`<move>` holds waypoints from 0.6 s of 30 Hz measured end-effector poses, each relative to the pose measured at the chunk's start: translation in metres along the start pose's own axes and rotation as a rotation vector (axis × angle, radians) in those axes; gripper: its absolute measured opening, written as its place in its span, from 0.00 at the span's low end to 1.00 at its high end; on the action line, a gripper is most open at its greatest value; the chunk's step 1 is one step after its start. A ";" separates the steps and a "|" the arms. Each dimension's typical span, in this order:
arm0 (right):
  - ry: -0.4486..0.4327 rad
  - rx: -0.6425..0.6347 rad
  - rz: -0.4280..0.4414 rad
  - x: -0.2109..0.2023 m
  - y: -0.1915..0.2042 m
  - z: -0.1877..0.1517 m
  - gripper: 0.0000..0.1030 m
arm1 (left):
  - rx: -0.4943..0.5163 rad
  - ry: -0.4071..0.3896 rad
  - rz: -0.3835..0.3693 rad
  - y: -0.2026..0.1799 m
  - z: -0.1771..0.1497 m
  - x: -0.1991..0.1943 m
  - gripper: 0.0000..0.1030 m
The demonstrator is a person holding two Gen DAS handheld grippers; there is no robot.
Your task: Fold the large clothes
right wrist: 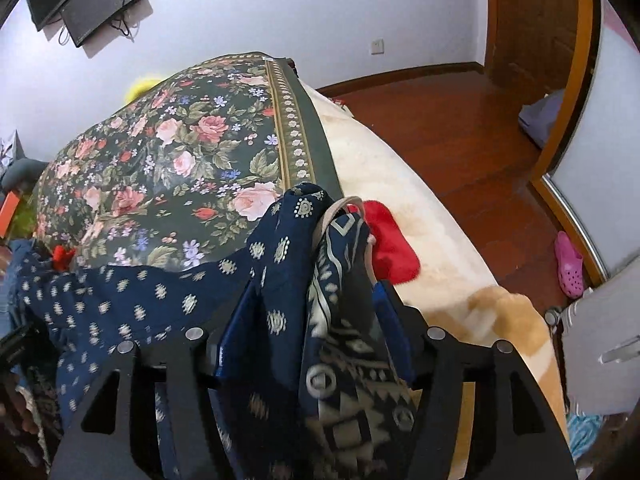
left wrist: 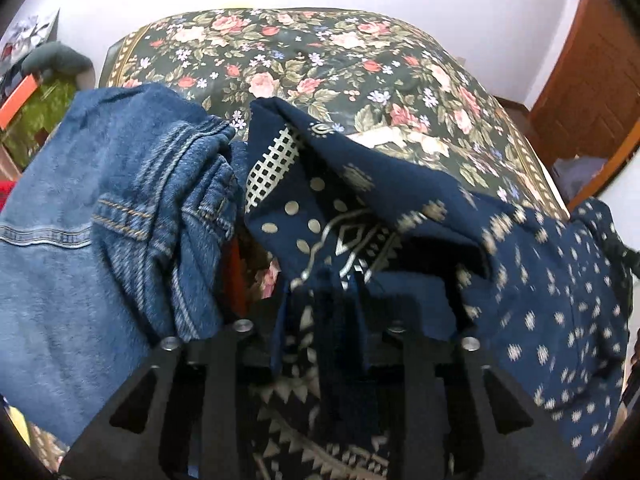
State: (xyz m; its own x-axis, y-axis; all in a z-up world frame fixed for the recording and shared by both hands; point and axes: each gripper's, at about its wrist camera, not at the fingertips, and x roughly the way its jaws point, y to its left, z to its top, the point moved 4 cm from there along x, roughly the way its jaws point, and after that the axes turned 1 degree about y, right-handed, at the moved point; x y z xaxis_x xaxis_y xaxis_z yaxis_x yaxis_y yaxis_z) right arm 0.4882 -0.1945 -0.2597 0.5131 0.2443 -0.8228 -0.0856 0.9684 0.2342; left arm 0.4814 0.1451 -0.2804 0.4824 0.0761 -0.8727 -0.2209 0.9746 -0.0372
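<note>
A navy patterned garment (left wrist: 400,200) with cream dots and geometric borders hangs lifted over the bed. My left gripper (left wrist: 340,292) is shut on a bunched edge of it, the cloth draping over the black fingers. My right gripper (right wrist: 320,280) is shut on another bunched edge of the same navy garment (right wrist: 132,304), which stretches away to the left in the right wrist view. Both sets of fingertips are hidden by cloth.
Blue denim jeans (left wrist: 100,220) lie heaped at the left. A dark floral bedspread (left wrist: 320,64) covers the bed, with a cream blanket (right wrist: 400,184) and a red item (right wrist: 392,248) at its right edge. Wooden floor (right wrist: 460,128), a pink shoe (right wrist: 568,264) and a wardrobe stand to the right.
</note>
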 end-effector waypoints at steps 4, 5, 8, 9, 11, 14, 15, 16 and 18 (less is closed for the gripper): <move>-0.012 -0.001 0.004 -0.022 0.004 0.001 0.65 | 0.009 0.011 -0.030 0.001 -0.008 -0.021 0.50; -0.019 -0.007 0.003 -0.029 0.005 0.000 0.65 | 0.012 0.009 -0.033 0.001 -0.010 -0.027 0.51; -0.040 -0.015 0.007 -0.052 0.011 -0.002 0.65 | 0.026 0.001 -0.045 0.002 -0.019 -0.051 0.52; -0.046 -0.017 0.010 -0.058 0.013 -0.003 0.65 | 0.029 -0.002 -0.047 0.003 -0.020 -0.058 0.52; -0.061 -0.026 0.019 -0.077 0.017 -0.006 0.65 | 0.031 -0.012 -0.049 0.006 -0.025 -0.074 0.55; -0.081 -0.044 0.031 -0.100 0.024 -0.012 0.66 | 0.019 -0.032 -0.054 0.015 -0.034 -0.101 0.56; -0.089 -0.055 0.035 -0.109 0.027 -0.015 0.66 | 0.012 -0.034 -0.061 0.018 -0.038 -0.107 0.56; -0.098 -0.067 0.038 -0.119 0.030 -0.020 0.69 | 0.003 -0.036 -0.068 0.022 -0.042 -0.114 0.56; -0.110 -0.085 0.046 -0.132 0.035 -0.027 0.71 | -0.014 -0.043 -0.086 0.029 -0.051 -0.129 0.56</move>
State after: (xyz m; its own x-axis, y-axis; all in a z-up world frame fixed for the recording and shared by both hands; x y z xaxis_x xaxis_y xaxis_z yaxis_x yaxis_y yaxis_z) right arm 0.3947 -0.1911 -0.1568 0.5970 0.2863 -0.7494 -0.1812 0.9581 0.2217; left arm 0.3699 0.1531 -0.1938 0.5364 0.0012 -0.8439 -0.1888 0.9748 -0.1187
